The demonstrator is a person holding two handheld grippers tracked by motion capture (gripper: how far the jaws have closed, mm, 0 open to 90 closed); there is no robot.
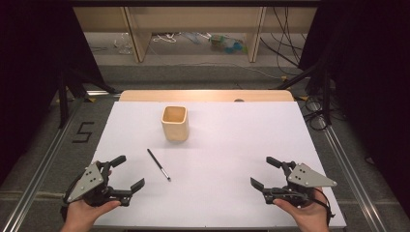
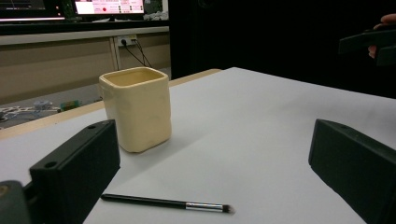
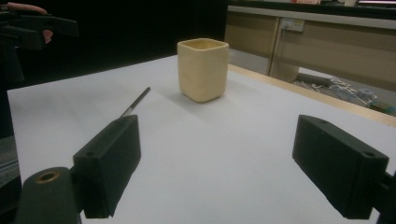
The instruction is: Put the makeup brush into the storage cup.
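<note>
High view: both grippers, left (image 1: 126, 175) and right (image 1: 267, 173), gape wide; the thin black brush (image 1: 159, 165) could roll if bumped.

Left hand (image 1: 87, 212): lower left of the high view, wrapped around the left gripper (image 1: 131, 171) from below. Jaws spread wide, pointing toward the upper right, grey plate on top.

Right hand (image 1: 304, 212): lower right of the high view, gripping the right gripper (image 1: 265, 171). Jaws parted wide, pointing toward the upper left, grey plate tilted on top.
</note>
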